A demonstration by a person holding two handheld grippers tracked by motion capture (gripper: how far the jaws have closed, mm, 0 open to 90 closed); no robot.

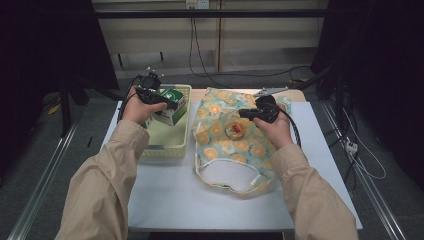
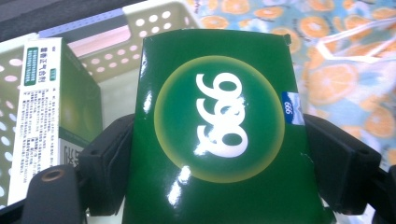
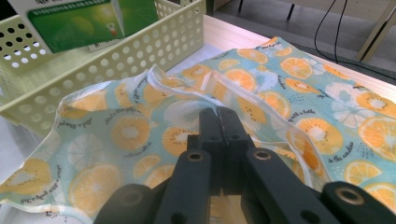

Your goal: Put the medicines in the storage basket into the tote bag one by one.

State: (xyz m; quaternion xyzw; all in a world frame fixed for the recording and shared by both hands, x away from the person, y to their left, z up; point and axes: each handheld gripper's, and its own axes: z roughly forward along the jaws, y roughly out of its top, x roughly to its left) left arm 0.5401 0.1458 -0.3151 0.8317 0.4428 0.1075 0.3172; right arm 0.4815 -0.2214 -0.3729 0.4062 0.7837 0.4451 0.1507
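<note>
Left tongs (image 1: 161,100): clamped across the sides of a green box (image 2: 219,140), a pad pressed on each side, held above the basket (image 1: 167,150).
Green box: glossy, with a white "999" in a pale ring; in the air over the basket's far end, near the counter's (image 1: 200,200) far left corner.
Second box (image 2: 46,116): white and green, standing in the basket just beside the held one.
Right tongs (image 3: 219,122): clenched tight on the clear rim of the orange-print bag (image 1: 235,145).
Bag: flat on the counter's middle, just right of the basket, its mouth toward the near edge.
Small round thing (image 1: 234,131): red and yellow, seen in the bag near the right tongs.
</note>
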